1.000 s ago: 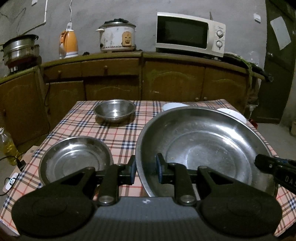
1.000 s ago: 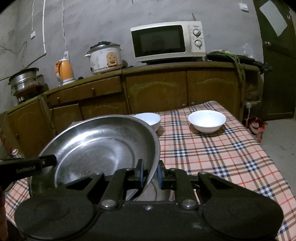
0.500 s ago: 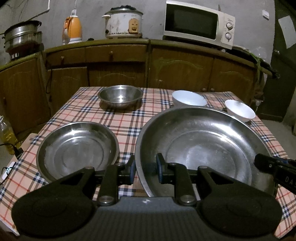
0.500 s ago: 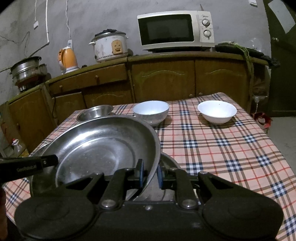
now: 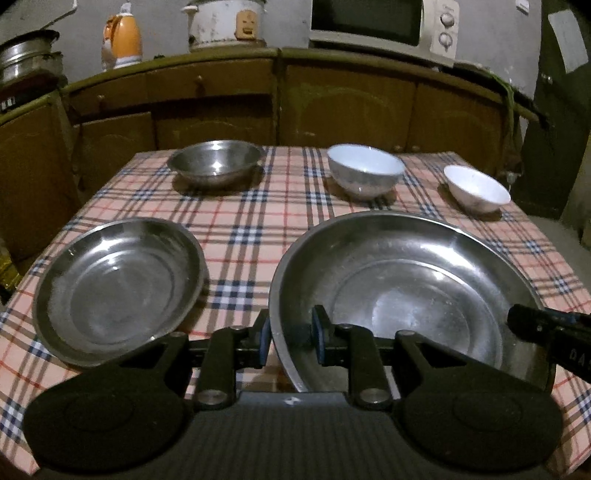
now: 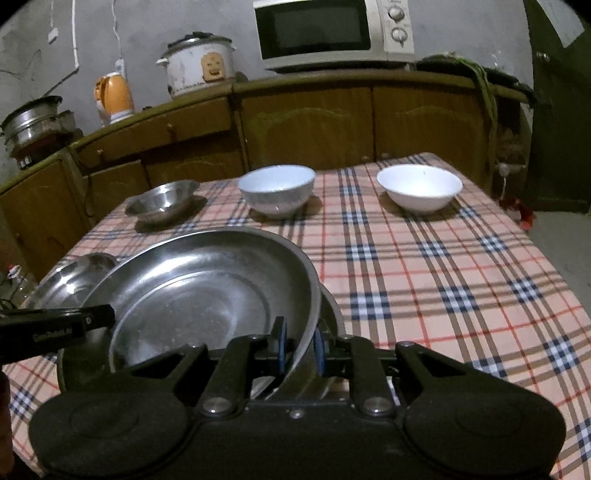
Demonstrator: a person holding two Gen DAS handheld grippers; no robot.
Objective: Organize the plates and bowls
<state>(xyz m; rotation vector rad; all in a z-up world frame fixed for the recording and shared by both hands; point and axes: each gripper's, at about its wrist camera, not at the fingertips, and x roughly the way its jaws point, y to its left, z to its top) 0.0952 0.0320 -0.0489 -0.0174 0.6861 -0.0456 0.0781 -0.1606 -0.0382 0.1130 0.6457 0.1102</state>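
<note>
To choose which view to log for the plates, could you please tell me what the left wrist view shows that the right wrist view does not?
Only the left wrist view shows the smaller steel plate whole. Only the right wrist view shows a second rim under the large steel plate. Both show the steel bowl, two white bowls, and each gripper clamping the large plate's rim.

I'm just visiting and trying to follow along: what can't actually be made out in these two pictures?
- Large round steel plate: its near rim is hidden in both views by the black hand-held gripper bodies, so whether it rests on the checked tablecloth cannot be told.
- Smaller steel plate: mostly covered by the large plate in the right wrist view.
- White microwave: top cut off by the left wrist view's edge.
</note>
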